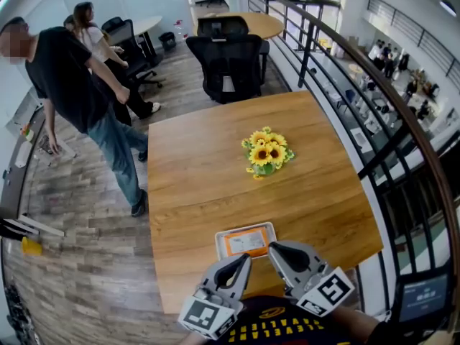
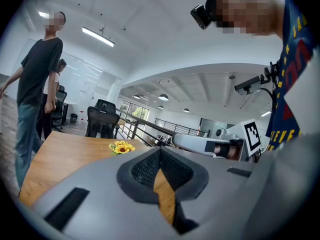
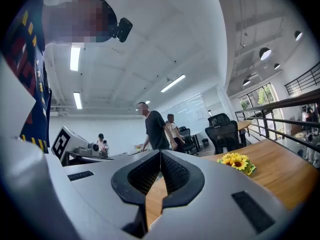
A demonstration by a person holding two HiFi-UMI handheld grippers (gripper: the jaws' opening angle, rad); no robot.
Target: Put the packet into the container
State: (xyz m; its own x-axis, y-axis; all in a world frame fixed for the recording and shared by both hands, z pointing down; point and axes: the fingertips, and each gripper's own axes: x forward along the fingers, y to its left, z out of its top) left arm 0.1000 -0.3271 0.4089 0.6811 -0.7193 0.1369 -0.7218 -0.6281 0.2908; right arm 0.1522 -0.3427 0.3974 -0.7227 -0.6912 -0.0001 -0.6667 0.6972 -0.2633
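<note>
Near the front edge of the wooden table (image 1: 201,164), an orange packet (image 1: 245,243) with a pale label lies inside a shallow white container (image 1: 220,244). My left gripper (image 1: 246,259) hovers just in front of the container's near left corner, its jaws shut and holding nothing. My right gripper (image 1: 272,249) is beside the container's near right corner, also shut and holding nothing. In the left gripper view the left gripper's (image 2: 160,153) tips meet, and only the tabletop shows below them. The right gripper (image 3: 160,155) shows the same in the right gripper view. Neither gripper view shows the container.
A small bunch of sunflowers (image 1: 266,152) stands mid-table. Black office chairs (image 1: 230,63) sit at the far edge. A person in a black shirt (image 1: 75,85) stands on the floor to the left of the table, with another person behind. A metal railing (image 1: 374,121) runs along the right.
</note>
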